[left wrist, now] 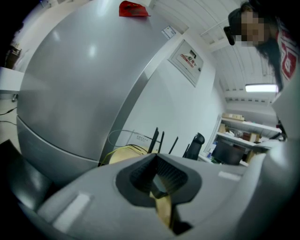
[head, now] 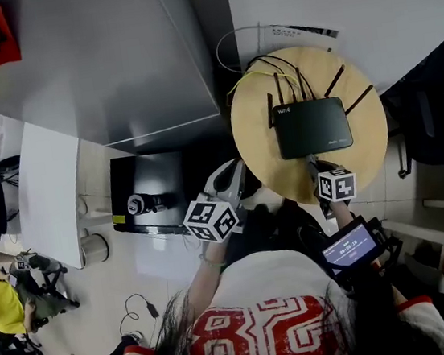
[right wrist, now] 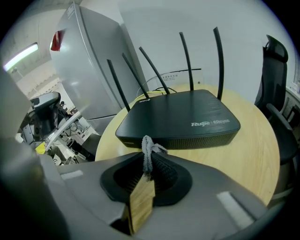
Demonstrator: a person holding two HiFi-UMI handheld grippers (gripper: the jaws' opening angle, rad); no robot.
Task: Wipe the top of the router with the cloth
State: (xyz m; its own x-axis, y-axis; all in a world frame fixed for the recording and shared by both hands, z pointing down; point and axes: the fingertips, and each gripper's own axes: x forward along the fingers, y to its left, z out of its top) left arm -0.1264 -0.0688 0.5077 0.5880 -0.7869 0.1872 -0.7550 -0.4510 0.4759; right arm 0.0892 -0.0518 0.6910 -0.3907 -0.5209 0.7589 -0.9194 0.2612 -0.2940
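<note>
A black router (head: 311, 127) with several antennas lies on the round wooden table (head: 257, 135). In the right gripper view the router (right wrist: 178, 119) fills the middle, just past the jaws. My right gripper (right wrist: 146, 157) is shut on a small grey cloth (right wrist: 148, 149), whose bunched end sticks up between the jaws near the router's front edge. From the head view the right gripper (head: 315, 167) hovers over the table's near rim, short of the router. My left gripper (head: 229, 181) is off the table's left edge, shut (left wrist: 156, 174) with nothing in it, pointing past the antennas (left wrist: 155, 138).
A large grey cabinet (head: 109, 57) stands left of the table. Yellow and black cables (head: 272, 64) trail behind the router. A black office chair (right wrist: 276, 70) stands at the right. A black box (head: 147, 195) sits on the floor, beside a white desk (head: 50, 195).
</note>
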